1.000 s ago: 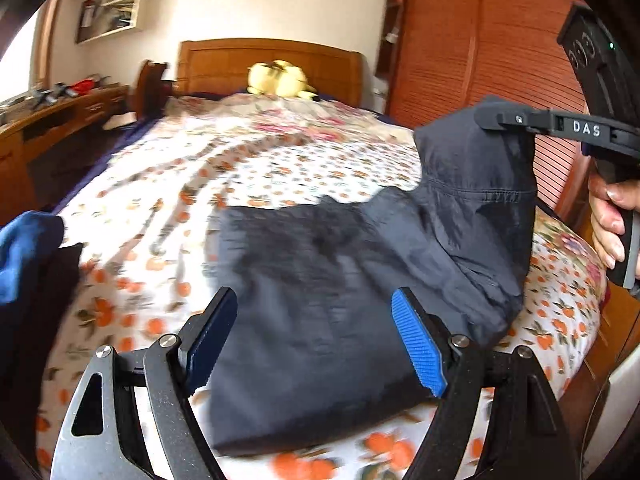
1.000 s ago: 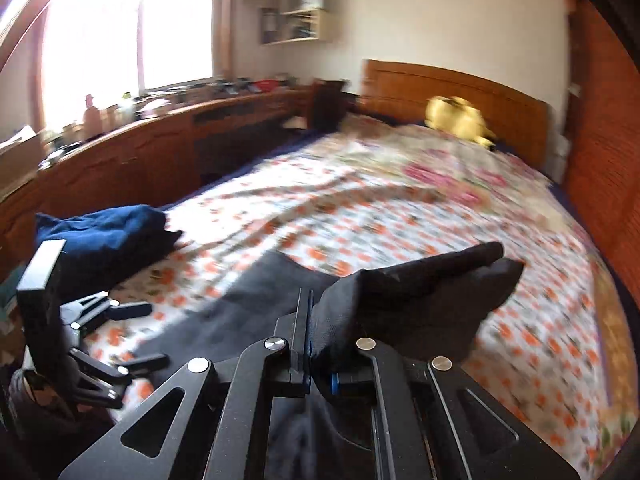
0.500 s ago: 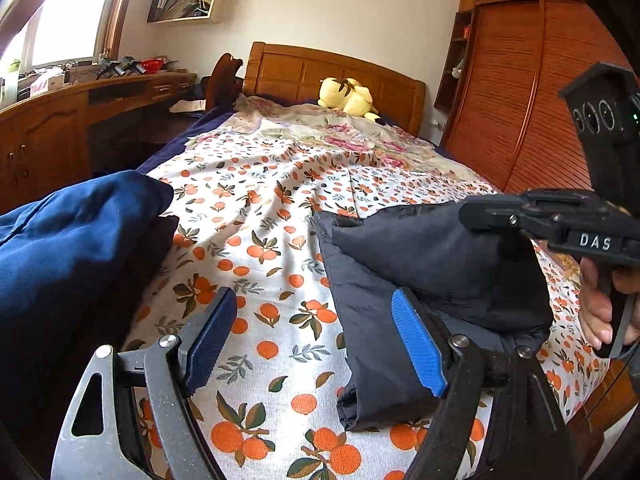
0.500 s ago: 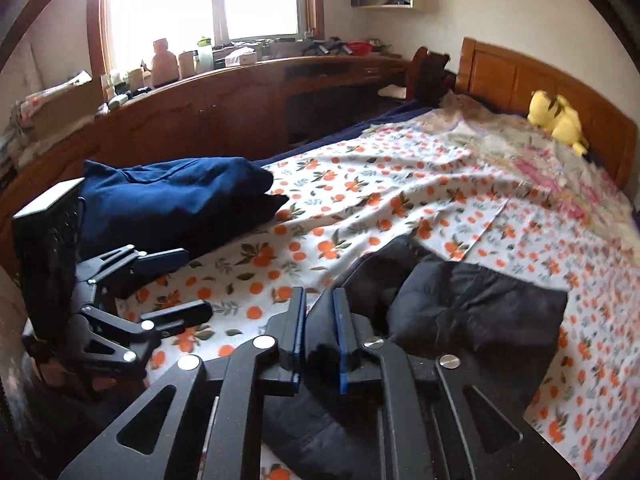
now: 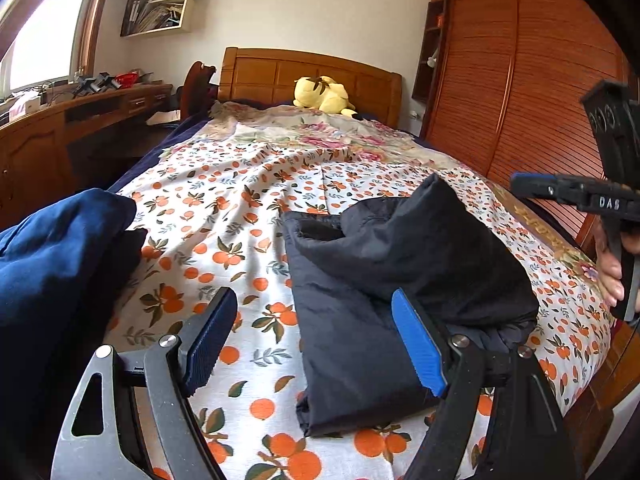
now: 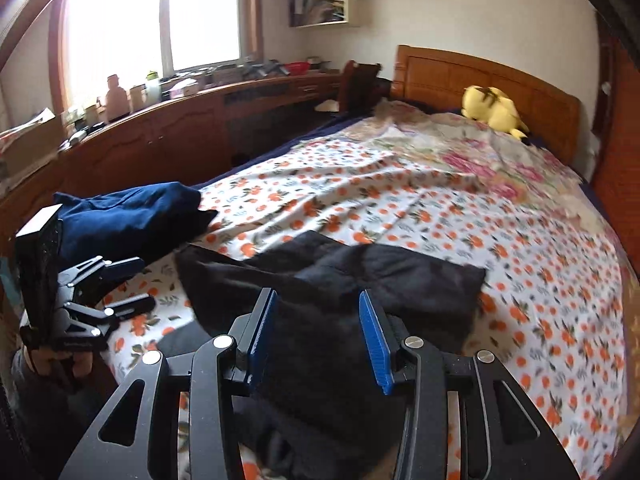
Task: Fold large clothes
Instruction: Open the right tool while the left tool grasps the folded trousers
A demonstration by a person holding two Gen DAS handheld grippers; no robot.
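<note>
A dark navy garment (image 5: pixel 384 276) lies folded over on the orange-print bedspread (image 5: pixel 224 224), its upper layer bunched toward the right. My left gripper (image 5: pixel 316 340) is open just above the sheet. Its right pad is at the garment's near left edge and nothing sits between its pads. In the right wrist view my right gripper (image 6: pixel 318 332) hovers over the same garment (image 6: pixel 404 284). Its jaws are opening, with the cloth lying loose below and between the blue pads. The left gripper (image 6: pixel 140 284) shows at the left, held by a hand.
A blue garment pile (image 5: pixel 60 248) lies at the bed's left edge. A yellow plush toy (image 5: pixel 322 94) rests by the wooden headboard. A wooden wardrobe (image 5: pixel 520 92) stands on the right. A cluttered wooden counter (image 6: pixel 168 128) runs under the window.
The right gripper carried the raised dark fold down over the garment and let go, its jaws going from shut to apart. The left gripper stayed open and drifted left.
</note>
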